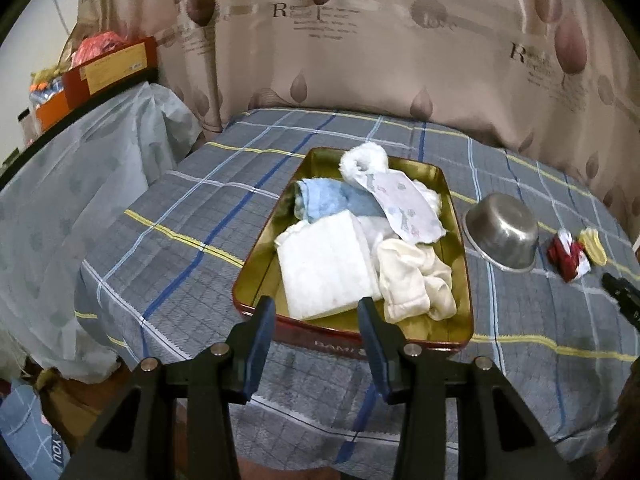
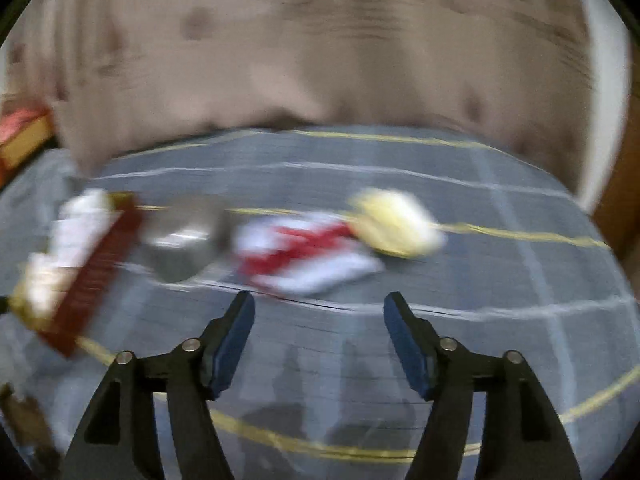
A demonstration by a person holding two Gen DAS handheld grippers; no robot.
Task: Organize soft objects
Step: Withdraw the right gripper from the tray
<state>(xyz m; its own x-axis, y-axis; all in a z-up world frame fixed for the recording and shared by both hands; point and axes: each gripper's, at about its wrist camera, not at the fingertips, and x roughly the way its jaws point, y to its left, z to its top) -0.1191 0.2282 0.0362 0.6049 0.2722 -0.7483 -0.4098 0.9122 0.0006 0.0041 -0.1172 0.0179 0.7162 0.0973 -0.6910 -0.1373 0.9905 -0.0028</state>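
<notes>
Ahead of my left claw [image 1: 316, 322], jaws apart and empty, the tin tray [image 1: 464, 320] already holds several folded cloths [image 1: 328, 264]. My right claw [image 2: 319, 316], also apart and empty, faces the red-and-white cloth [image 2: 304, 252] and yellow cloth [image 2: 396, 224] just ahead, both not yet in the tray.

One tin [image 1: 256, 272], one steel bowl [image 1: 502, 236], five cloths in tin [image 1: 328, 264], two cloths outside [image 1: 568, 260]

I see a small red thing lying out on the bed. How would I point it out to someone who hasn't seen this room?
Start at the open tin full of pale cloths on the checked bedspread. Just beyond its far side lies a tipped steel bowl, and next past that sits the red-and-white cloth. It is the only red item there, touching a small pale yellow cloth on its outer side.
</notes>
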